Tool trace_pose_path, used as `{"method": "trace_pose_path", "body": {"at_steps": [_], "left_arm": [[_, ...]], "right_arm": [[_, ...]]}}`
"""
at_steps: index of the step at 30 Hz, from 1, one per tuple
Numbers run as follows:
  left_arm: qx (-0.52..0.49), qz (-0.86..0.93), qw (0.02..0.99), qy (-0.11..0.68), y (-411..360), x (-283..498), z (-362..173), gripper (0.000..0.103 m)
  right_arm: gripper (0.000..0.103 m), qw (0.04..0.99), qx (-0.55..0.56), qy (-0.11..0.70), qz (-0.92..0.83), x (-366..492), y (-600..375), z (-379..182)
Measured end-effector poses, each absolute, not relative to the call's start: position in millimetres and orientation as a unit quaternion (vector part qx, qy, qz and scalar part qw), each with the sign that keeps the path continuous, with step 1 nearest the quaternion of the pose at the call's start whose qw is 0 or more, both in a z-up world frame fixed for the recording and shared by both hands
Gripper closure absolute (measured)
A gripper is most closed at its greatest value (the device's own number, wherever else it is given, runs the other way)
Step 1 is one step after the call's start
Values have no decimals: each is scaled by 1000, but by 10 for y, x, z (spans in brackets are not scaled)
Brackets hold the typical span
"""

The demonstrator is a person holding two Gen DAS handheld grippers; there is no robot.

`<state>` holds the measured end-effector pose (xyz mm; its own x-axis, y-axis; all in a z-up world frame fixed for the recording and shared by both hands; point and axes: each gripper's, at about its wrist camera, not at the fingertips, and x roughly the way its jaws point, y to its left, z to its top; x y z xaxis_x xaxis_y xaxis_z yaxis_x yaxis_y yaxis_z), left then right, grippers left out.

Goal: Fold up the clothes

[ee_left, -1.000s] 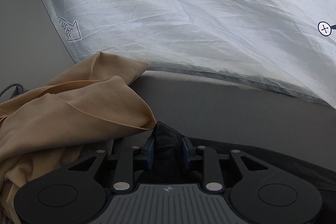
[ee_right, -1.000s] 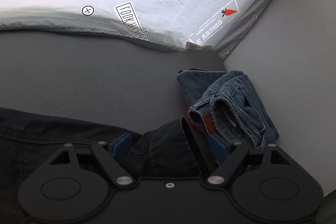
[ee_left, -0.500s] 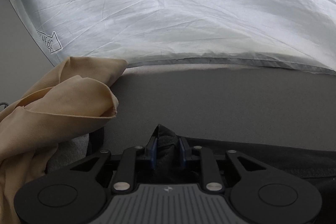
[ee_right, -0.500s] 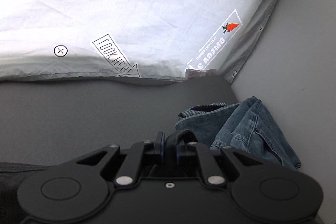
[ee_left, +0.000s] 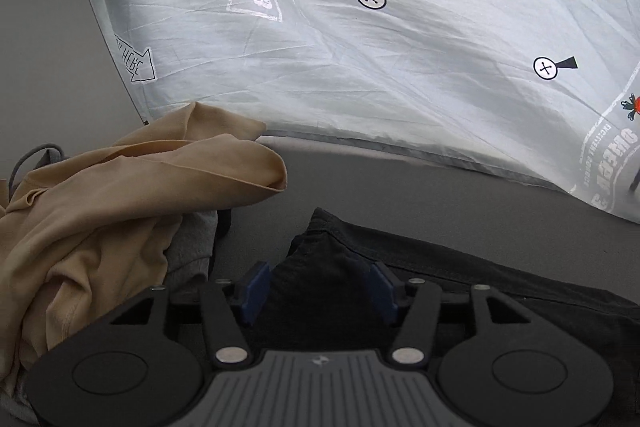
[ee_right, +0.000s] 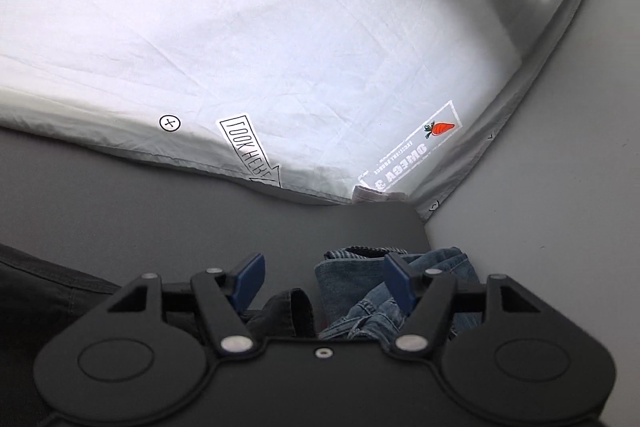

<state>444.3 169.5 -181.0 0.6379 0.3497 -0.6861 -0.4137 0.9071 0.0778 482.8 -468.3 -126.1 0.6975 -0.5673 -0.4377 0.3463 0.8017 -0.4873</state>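
Left wrist view puts my left gripper at the bottom centre of the frame, tilted downward toward the grey table surface. Its jaws have just been opening and now stand apart, released, with the blue pads clear of cloth on both sides. The black fabric garment lies flat on the table, its peaked corner rising between the parted fingers and the rest stretching to the lower right of the frame. A crumpled tan cloth garment is heaped at the left, over a bit of grey fabric. A pale printed sheet fills the upper frame.

In the right wrist view I see my right gripper at the bottom centre, angled only mildly downward. Its jaws have also just been opening and are released; a curl of the black garment sits low between them, untouched by the pads. Folded blue denim jeans lie just behind the right finger, near the table's far corner.
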Motion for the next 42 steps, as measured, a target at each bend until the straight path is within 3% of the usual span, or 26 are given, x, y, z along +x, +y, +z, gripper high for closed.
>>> {"method": "trace_pose_path", "body": {"at_steps": [3, 9, 17, 23, 38, 42], "left_arm": [[-73, 192, 906, 370, 1486, 3824, -1709, 39], [-91, 164, 892, 412, 1077, 2785, -1856, 38], [-138, 194, 858, 455, 1132, 1942, -2194, 37], [-166, 235, 842, 457, 1359, 1468, -2326, 37], [-216, 326, 810, 436, 1704, 795, -2199, 34], [-187, 333, 816, 433, 1537, 735, -2074, 34]], "right_arm": [[37, 912, -131, 304, -244, 4292, -4537, -1254], [38, 906, -109, 367, -179, 3273, -3821, -1750], [36, 880, -79, 439, -166, 2418, -3595, -2267], [28, 871, -42, 448, -197, 2109, -3921, -2211], [25, 871, 25, 445, -204, 2016, -4091, -2157], [24, 874, 54, 435, -210, 1981, -4212, -2132]]}}
